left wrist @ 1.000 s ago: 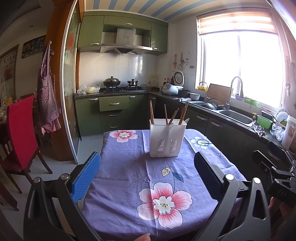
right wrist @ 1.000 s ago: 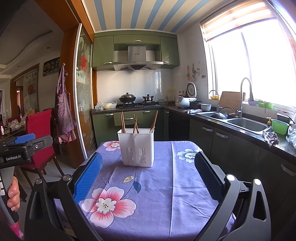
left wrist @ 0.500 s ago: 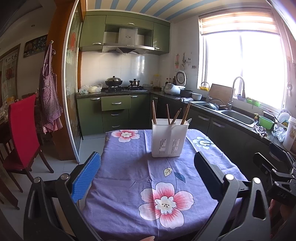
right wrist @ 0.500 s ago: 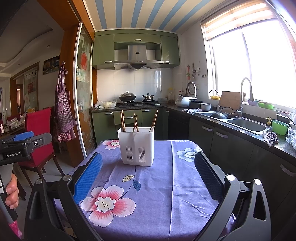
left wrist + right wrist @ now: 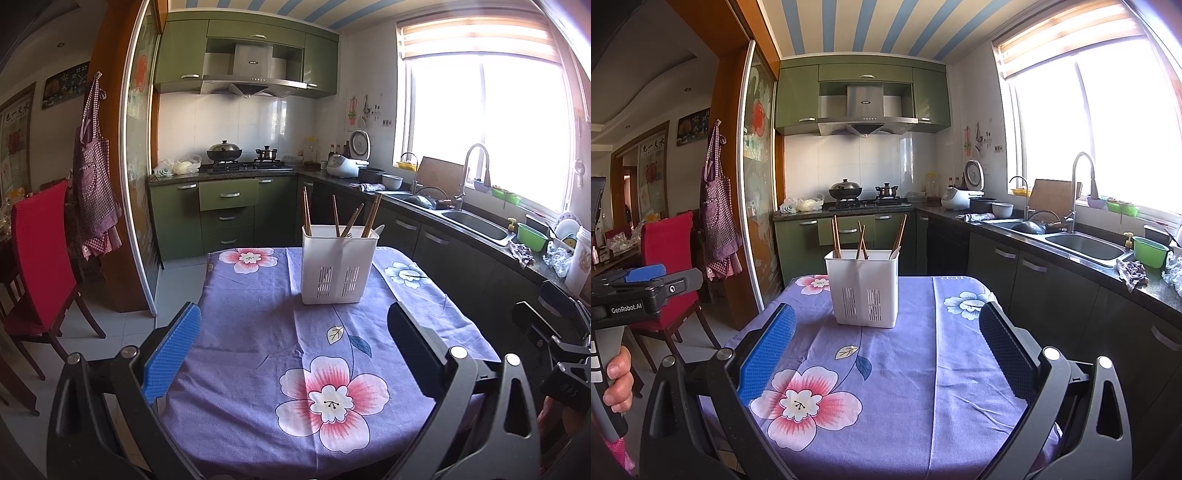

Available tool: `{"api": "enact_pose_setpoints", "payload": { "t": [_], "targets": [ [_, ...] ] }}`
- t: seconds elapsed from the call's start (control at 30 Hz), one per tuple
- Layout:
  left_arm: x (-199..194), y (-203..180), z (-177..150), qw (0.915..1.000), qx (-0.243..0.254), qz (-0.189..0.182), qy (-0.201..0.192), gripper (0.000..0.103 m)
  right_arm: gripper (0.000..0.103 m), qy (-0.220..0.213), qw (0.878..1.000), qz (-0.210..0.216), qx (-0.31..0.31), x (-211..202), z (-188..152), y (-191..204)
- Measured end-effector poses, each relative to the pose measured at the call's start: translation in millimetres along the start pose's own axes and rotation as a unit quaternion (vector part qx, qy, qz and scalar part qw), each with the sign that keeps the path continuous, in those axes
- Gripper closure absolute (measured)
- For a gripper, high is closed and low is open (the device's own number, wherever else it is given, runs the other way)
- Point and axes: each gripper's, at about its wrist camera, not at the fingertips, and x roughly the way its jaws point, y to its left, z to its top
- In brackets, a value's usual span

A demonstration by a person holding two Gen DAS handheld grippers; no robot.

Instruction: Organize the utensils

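Dead ahead at 12 o'clock from both wide-spread, empty grippers — left gripper [image 5: 293, 341], right gripper [image 5: 886, 341] — white utensil holder [image 5: 863, 291] stands upright, chopsticks [image 5: 836, 236] vertical, neither clearly nearer.

The utensil holder [image 5: 339, 268] stands on the far part of the table [image 5: 258, 317], with chopsticks [image 5: 306, 212] in it, and the sink [image 5: 474, 224] is far right.

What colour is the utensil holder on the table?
White: the slotted plastic utensil holder, clearest in the right wrist view.
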Motion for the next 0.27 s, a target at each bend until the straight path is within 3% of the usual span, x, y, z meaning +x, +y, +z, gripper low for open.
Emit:
{"api": "enact_pose_setpoints", "payload": {
  "t": [0.27],
  "targets": [
    [11,0,-3,0.9997,-0.002,-0.005,0.024,0.007,0.005,0.003,1.0,-0.002,-0.001,3,-1,0]
  ]
}}
